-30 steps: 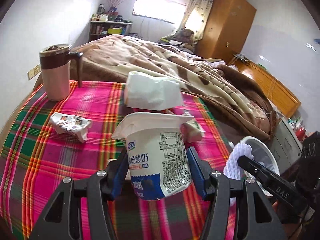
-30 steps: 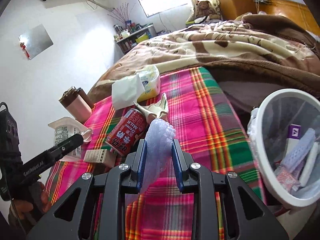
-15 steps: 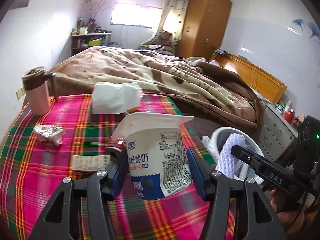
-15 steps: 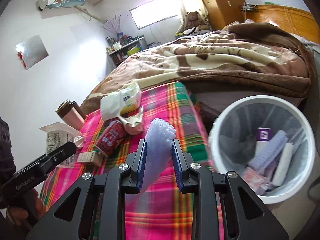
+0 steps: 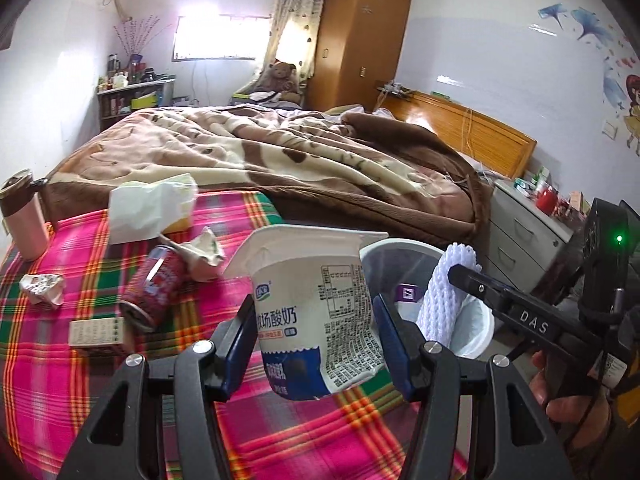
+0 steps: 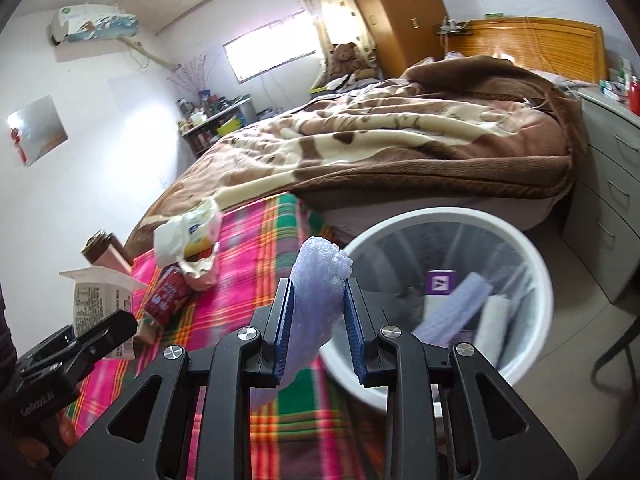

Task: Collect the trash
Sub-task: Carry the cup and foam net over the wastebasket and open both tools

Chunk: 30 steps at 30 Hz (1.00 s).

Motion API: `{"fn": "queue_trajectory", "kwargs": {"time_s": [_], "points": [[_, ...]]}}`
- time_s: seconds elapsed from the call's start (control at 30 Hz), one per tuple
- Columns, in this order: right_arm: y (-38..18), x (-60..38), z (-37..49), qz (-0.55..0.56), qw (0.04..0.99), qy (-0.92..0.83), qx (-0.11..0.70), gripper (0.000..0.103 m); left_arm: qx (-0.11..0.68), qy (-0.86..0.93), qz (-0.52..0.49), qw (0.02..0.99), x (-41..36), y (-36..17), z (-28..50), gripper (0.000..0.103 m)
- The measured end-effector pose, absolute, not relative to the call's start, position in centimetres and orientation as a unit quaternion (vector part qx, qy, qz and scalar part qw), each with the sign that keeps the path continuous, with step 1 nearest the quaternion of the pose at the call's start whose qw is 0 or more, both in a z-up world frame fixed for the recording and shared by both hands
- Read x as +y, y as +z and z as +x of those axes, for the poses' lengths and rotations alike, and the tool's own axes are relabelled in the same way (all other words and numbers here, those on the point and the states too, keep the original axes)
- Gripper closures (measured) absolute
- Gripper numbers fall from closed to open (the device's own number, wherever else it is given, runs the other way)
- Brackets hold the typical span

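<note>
Foam netting (image 6: 316, 292) pinched by our right gripper (image 6: 318, 320) and the yogurt cup (image 5: 316, 320) clamped in our left gripper (image 5: 316, 344) both hang short of the bin (image 6: 536, 280), so releasing early could drop them on the plaid blanket (image 5: 60, 368).

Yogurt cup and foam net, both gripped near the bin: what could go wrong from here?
1. The left gripper holds the yogurt cup low on its soft body, which looks dented; it may slip or tip early onto the plaid blanket.
2. The foam net in the right gripper is light and limp; it could catch on a pad or land outside the bin.
3. Both grippers converge on one opening and may collide.
</note>
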State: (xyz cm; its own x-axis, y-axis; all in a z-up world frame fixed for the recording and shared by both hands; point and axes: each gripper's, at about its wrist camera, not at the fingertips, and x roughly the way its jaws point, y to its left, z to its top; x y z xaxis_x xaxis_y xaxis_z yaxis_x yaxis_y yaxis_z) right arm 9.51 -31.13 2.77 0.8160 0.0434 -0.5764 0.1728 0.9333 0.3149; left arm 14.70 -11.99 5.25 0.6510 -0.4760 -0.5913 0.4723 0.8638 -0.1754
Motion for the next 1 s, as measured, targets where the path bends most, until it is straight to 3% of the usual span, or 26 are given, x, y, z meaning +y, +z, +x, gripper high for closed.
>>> {"fn": "queue_trajectory", "kwargs": {"time_s": [1.0], "points": [[0.4, -39.9, 9.3, 0.112, 0.920, -0.134, 0.351, 0.073, 0.371, -0.338, 0.047, 0.864, -25.7, 1.7, 13.5, 0.043]]}}
